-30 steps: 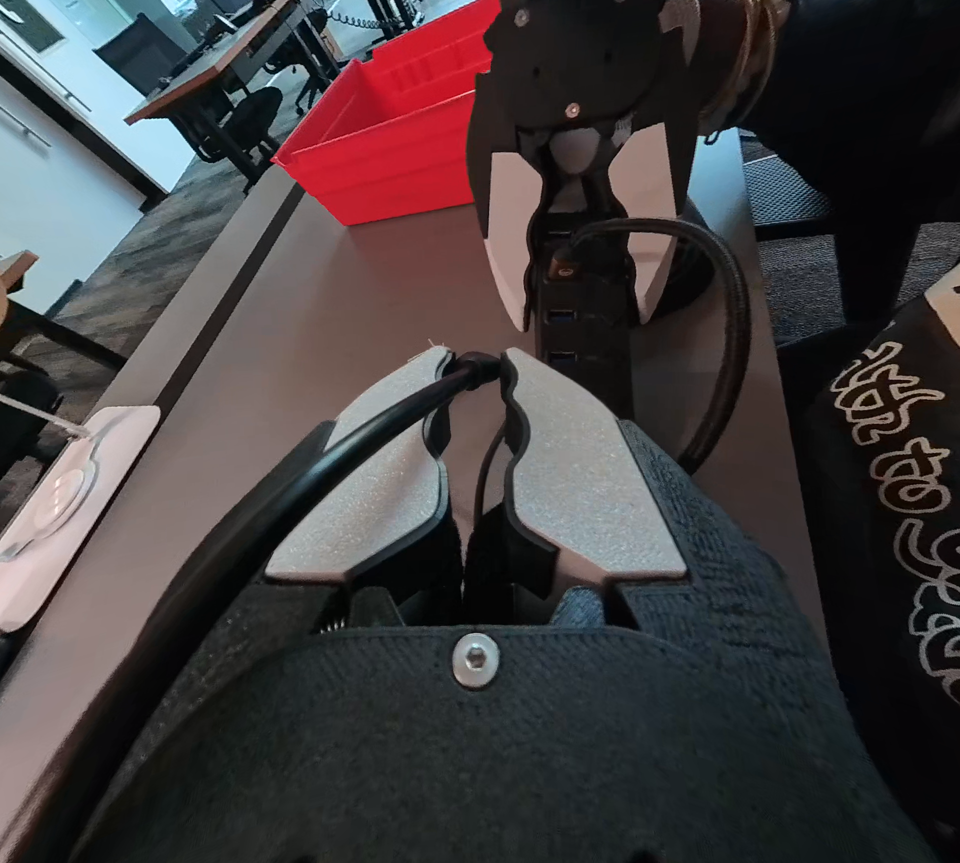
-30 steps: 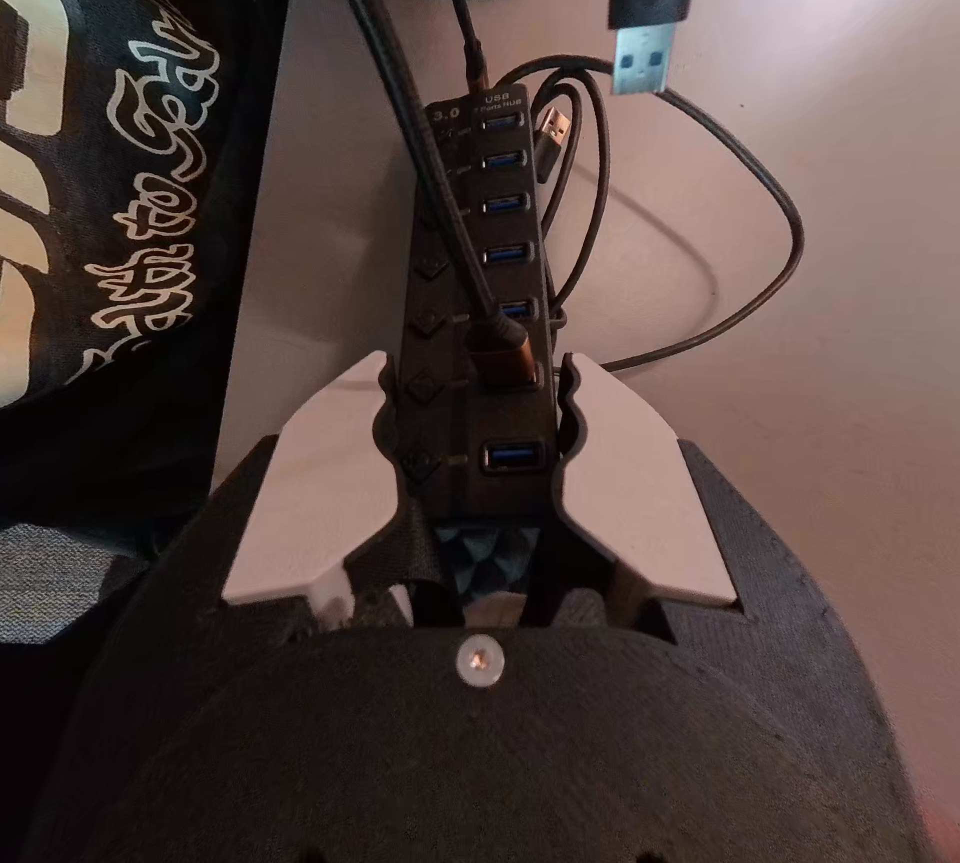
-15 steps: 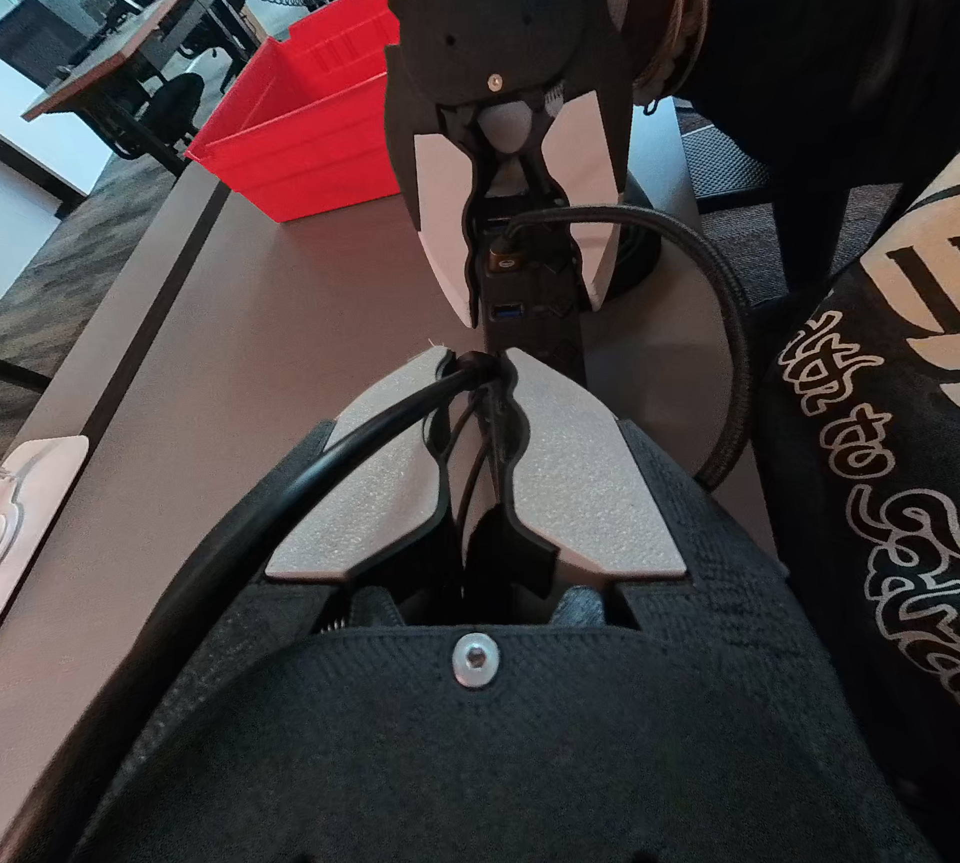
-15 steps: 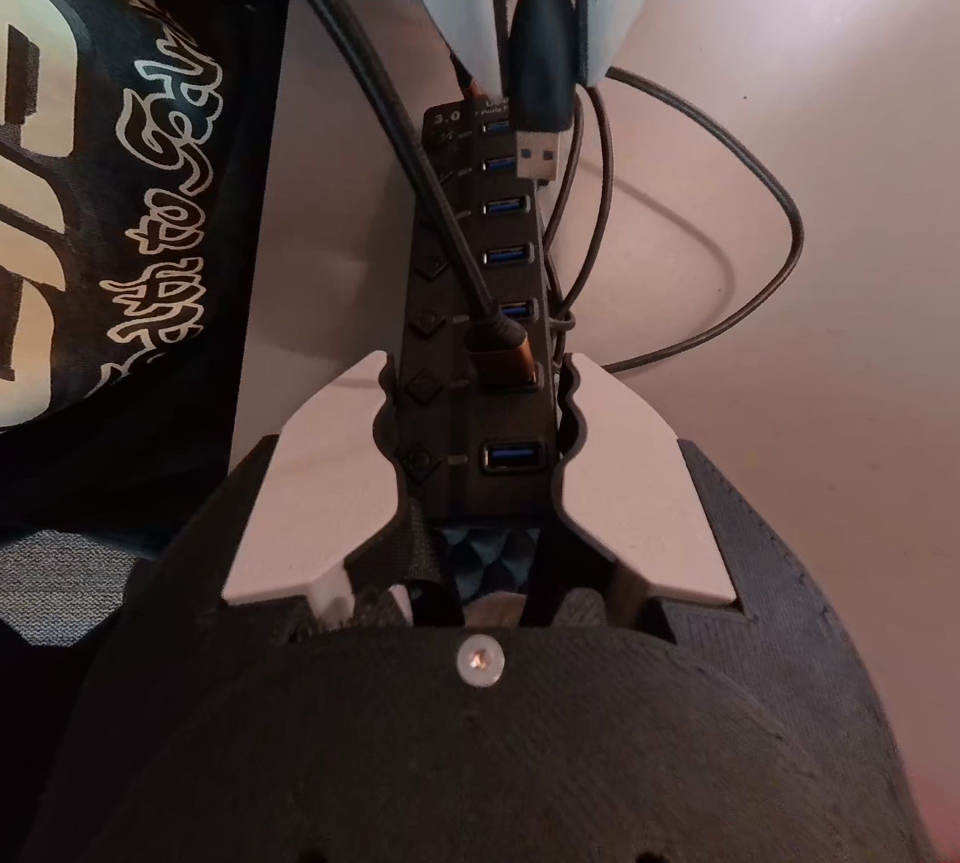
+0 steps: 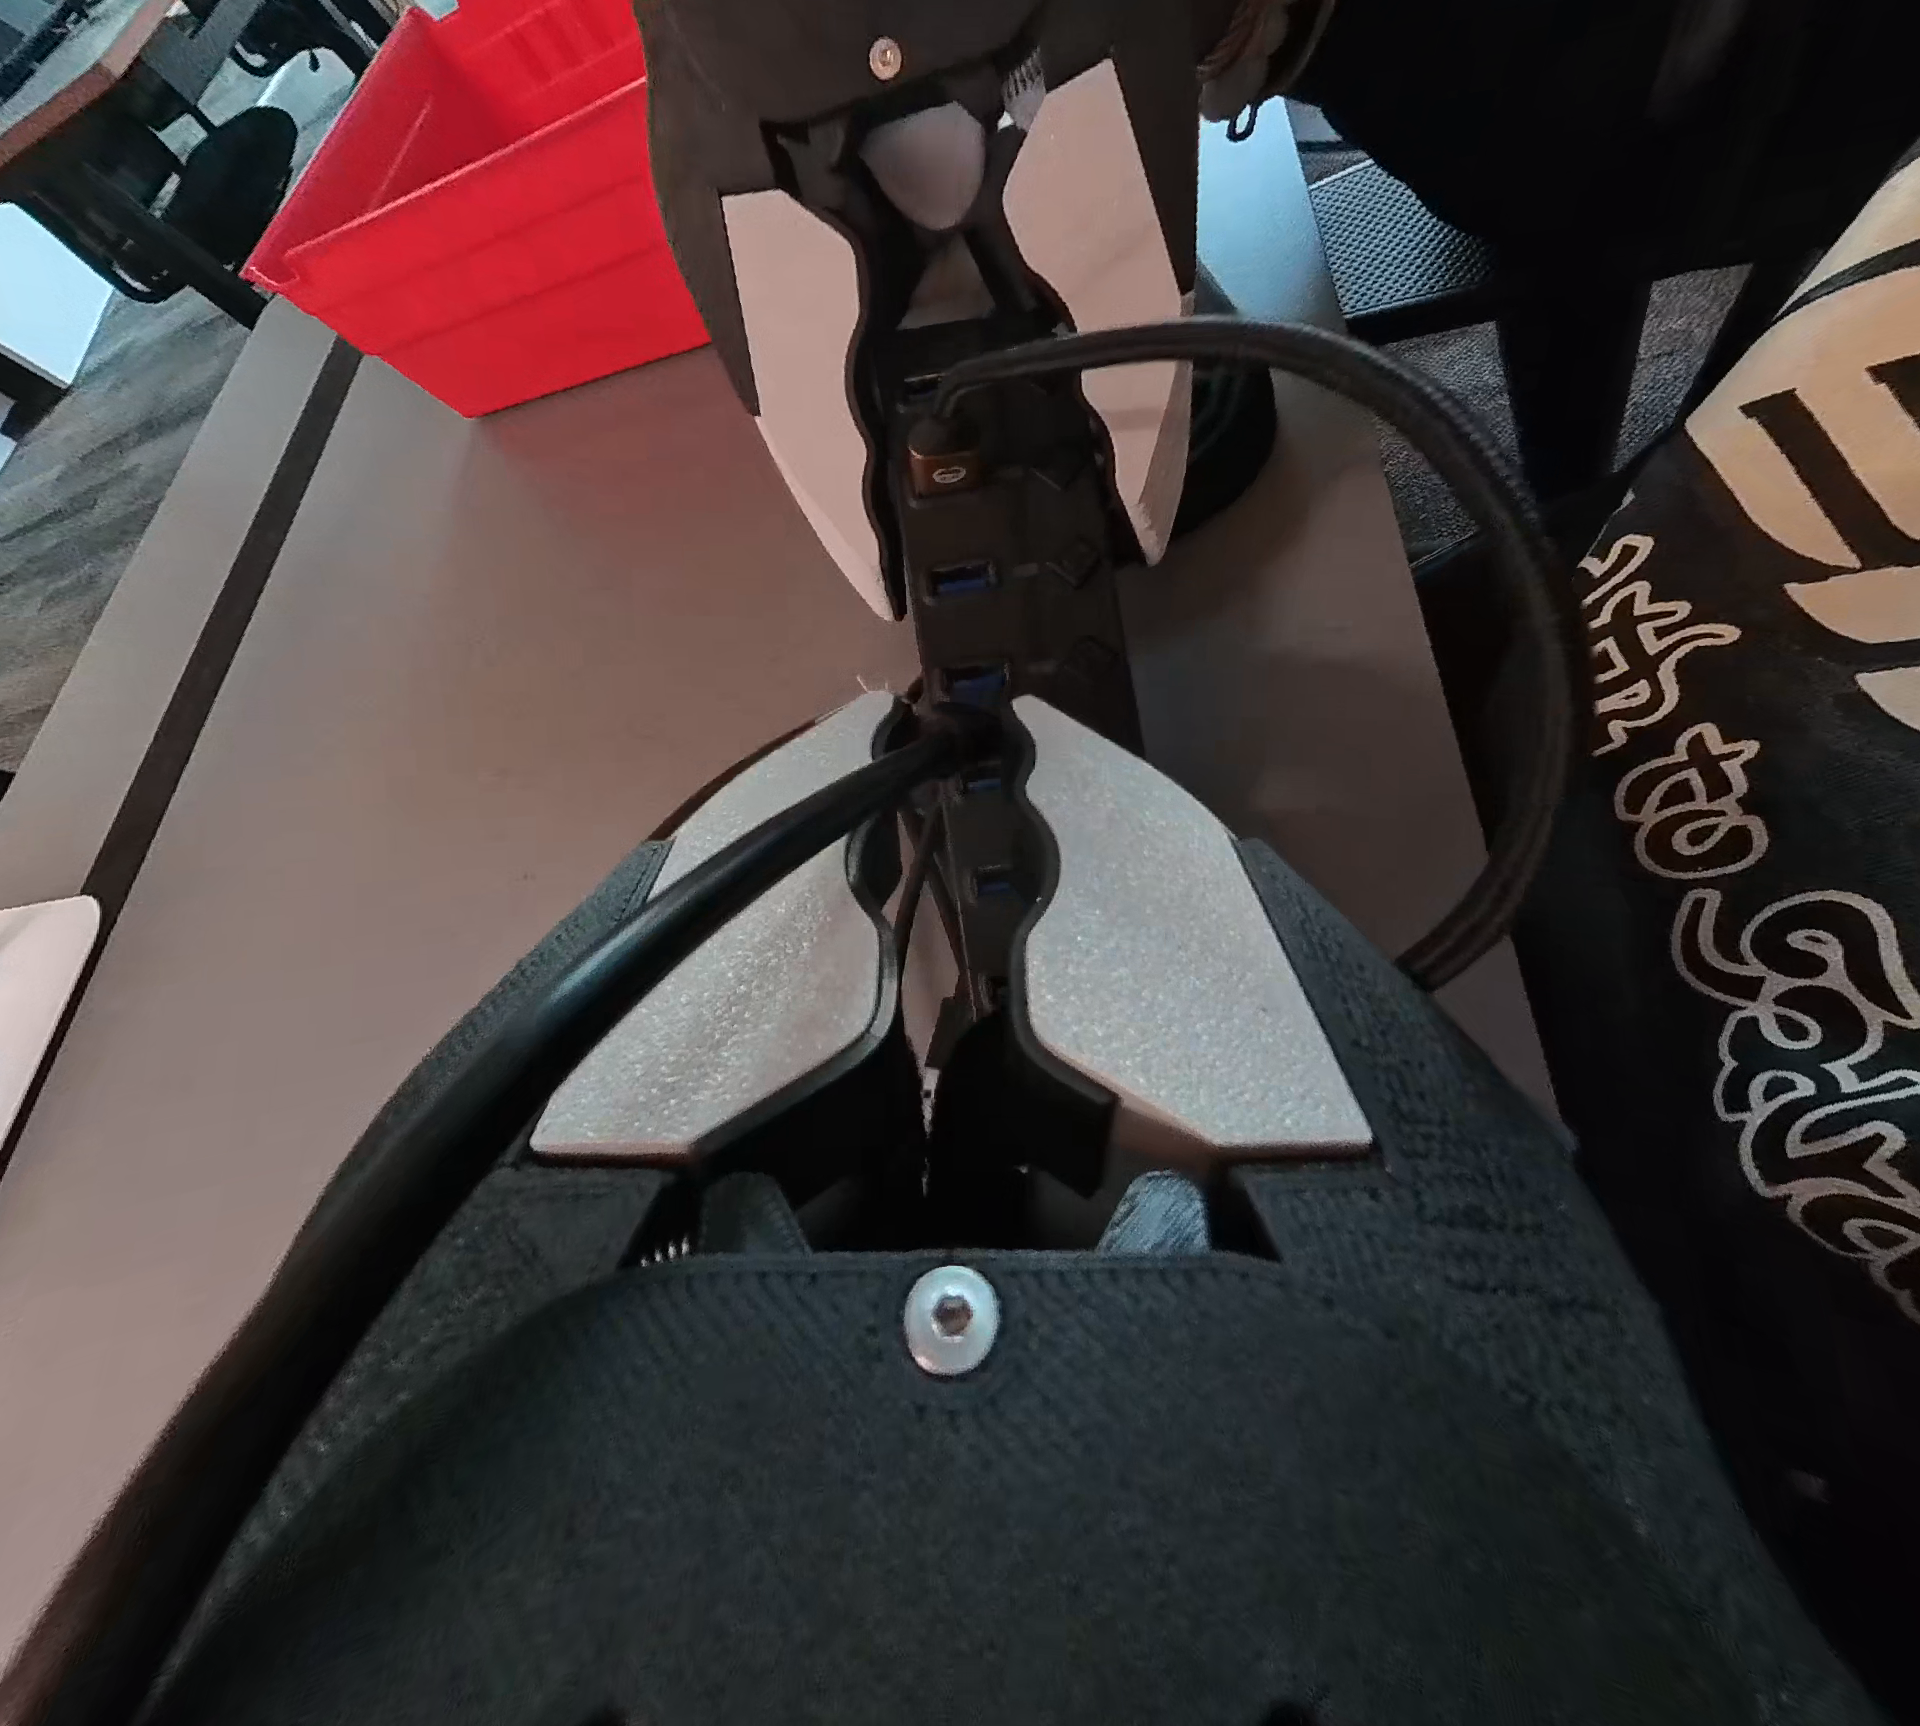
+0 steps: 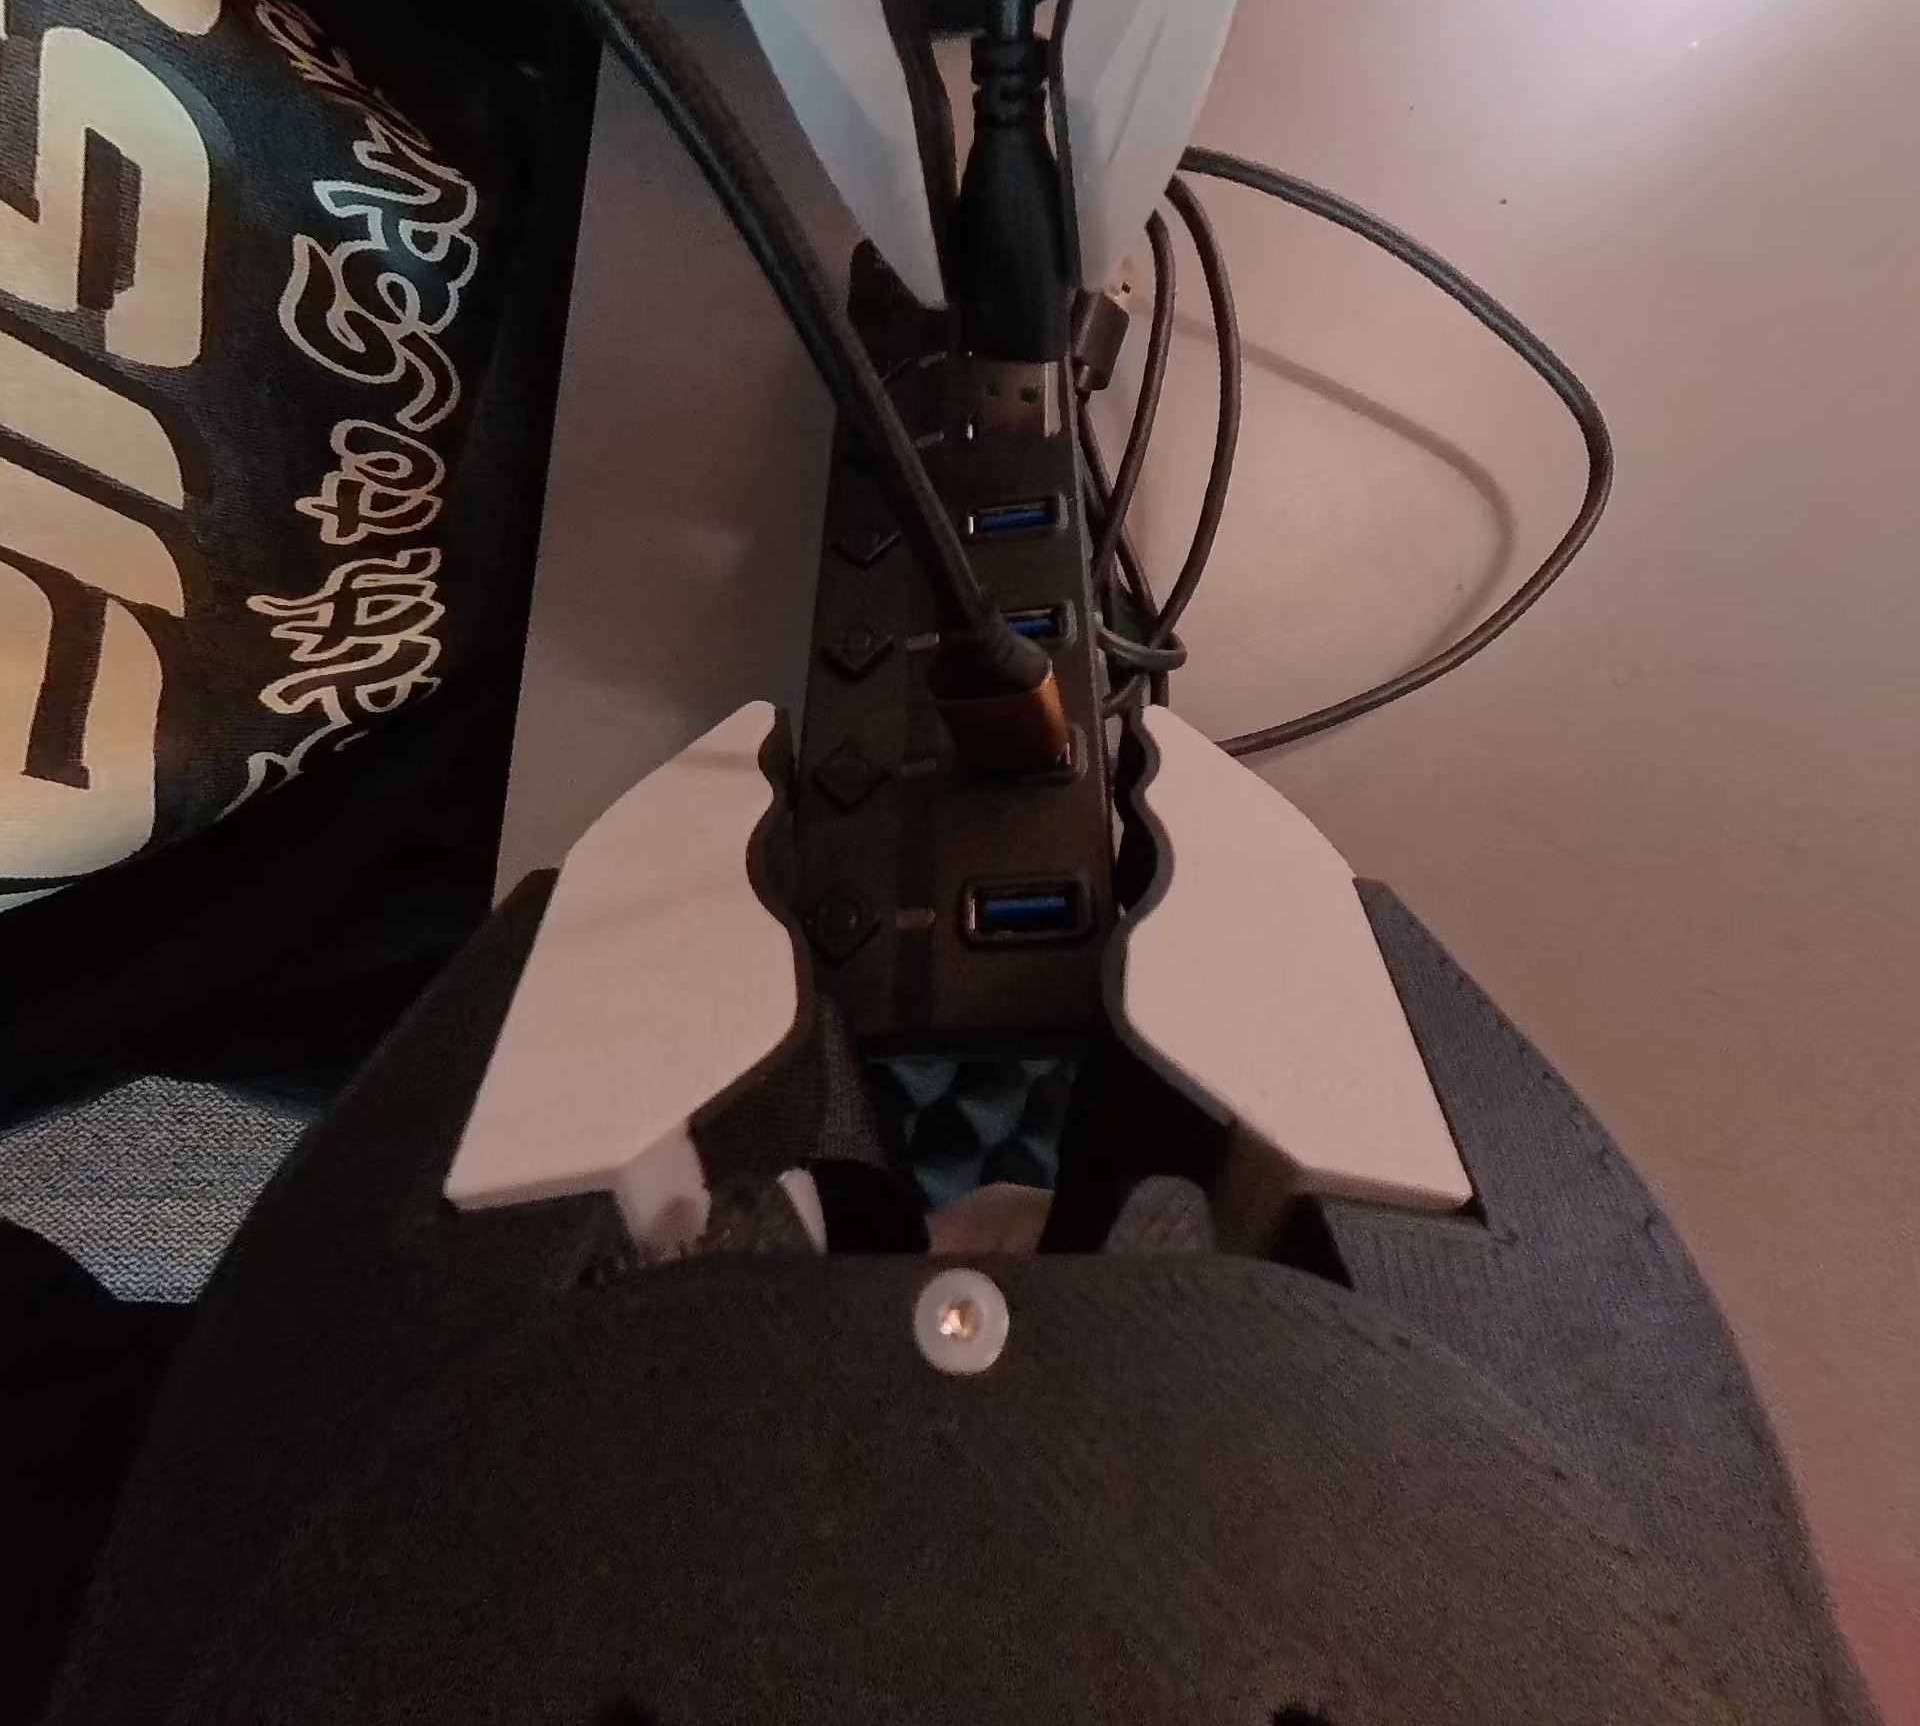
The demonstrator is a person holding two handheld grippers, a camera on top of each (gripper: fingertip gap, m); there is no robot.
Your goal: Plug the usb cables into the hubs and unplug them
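A long black multi-port USB hub lies flat on the grey-brown table. Its long axis runs straight from one gripper to the other, the row of blue ports facing up. The right gripper clamps the hub's near end across its width, a white finger pressed against each long side. The left gripper pinches a smooth black USB cable just behind its plug. The plug points down along the fingers, its metal tip at a port near the hub's far end; how deep it sits I cannot tell. A braided black cable with a copper-coloured plug stands in a port near the right gripper. A red plastic bin sits well behind.
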